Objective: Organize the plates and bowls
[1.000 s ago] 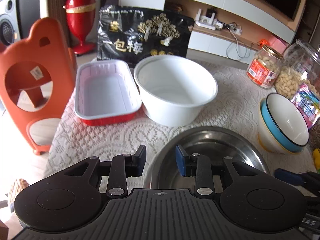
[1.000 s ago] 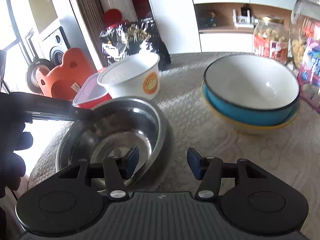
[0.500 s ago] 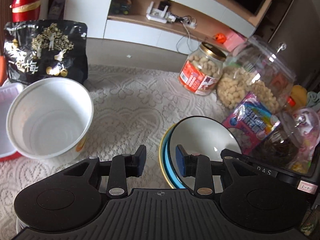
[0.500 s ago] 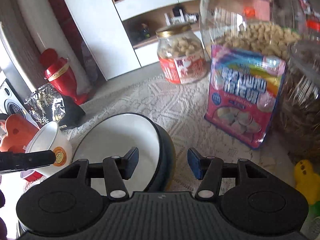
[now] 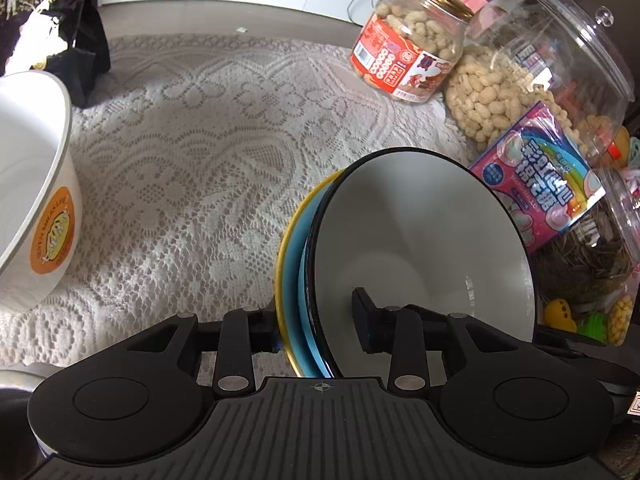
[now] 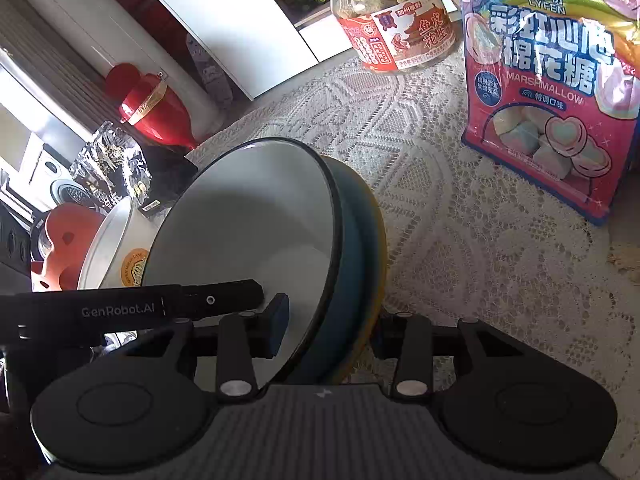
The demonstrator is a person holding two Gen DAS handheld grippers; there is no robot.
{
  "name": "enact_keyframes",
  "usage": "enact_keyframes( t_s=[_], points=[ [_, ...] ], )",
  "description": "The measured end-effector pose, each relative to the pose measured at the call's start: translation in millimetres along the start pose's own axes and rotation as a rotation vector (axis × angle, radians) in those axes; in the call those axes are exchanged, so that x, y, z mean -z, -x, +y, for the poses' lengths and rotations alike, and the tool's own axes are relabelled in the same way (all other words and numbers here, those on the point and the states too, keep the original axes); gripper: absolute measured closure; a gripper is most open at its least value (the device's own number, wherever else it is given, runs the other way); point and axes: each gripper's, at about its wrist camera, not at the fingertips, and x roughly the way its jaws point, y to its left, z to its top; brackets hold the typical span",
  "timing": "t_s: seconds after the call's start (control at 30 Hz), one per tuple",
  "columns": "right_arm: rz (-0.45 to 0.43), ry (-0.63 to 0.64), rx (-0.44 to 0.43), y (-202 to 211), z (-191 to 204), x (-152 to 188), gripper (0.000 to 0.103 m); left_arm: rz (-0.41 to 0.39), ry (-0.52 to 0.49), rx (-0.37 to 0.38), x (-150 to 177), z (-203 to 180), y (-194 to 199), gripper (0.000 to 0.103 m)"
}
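A stack of nested bowls [image 5: 420, 240], blue over yellow with a white inside and a black rim, sits on the lace cloth. My left gripper [image 5: 316, 330] straddles the stack's near left rim, one finger outside and one inside; the jaws stand open around it. My right gripper [image 6: 328, 330] straddles the same stack [image 6: 256, 224] at its right rim, also open. A white paper bowl [image 5: 32, 184] with an orange logo stands at the left. The left gripper's arm [image 6: 132, 308] shows in the right wrist view.
A peanut jar [image 5: 412, 40], a big clear jar [image 5: 536, 76] and a pink marshmallow bag [image 5: 544, 184] crowd the right side. A black snack bag [image 5: 52, 12] stands at the back left. A steel bowl's edge [image 5: 20, 376] shows bottom left.
Both grippers swung right from the steel bowl to the stacked bowls and moved in, so each now has the stack's rim between its fingers.
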Motion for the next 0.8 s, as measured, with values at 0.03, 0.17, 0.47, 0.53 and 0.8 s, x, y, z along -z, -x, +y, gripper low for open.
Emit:
enact_keyframes(
  t_s=[0.03,0.17,0.47,0.53,0.8],
  points=[
    [-0.004,0.011,0.009,2.6,1.7,2.3,0.063,0.007,-0.005,-0.002,1.5,-1.0,2.0,0.067],
    [0.004,0.028,0.033,15.8,6.3,16.4,0.063,0.055,-0.027,0.007,20.9,-7.1,14.0,0.067],
    [0.044,0.051,0.037,44.9,3.2,54.6,0.062,0.078,-0.17,0.024,66.5,-27.9,38.0,0.067],
    [0.026,0.055,0.059,51.8,4.8,54.1,0.061,0.074,-0.141,0.052,64.5,-23.3,43.8,0.065],
    [-0.15,0.192,0.248,99.6,41.6,27.0,0.056,-0.122,-0.003,0.156,39.5,26.6,113.2,0.065]
  ],
)
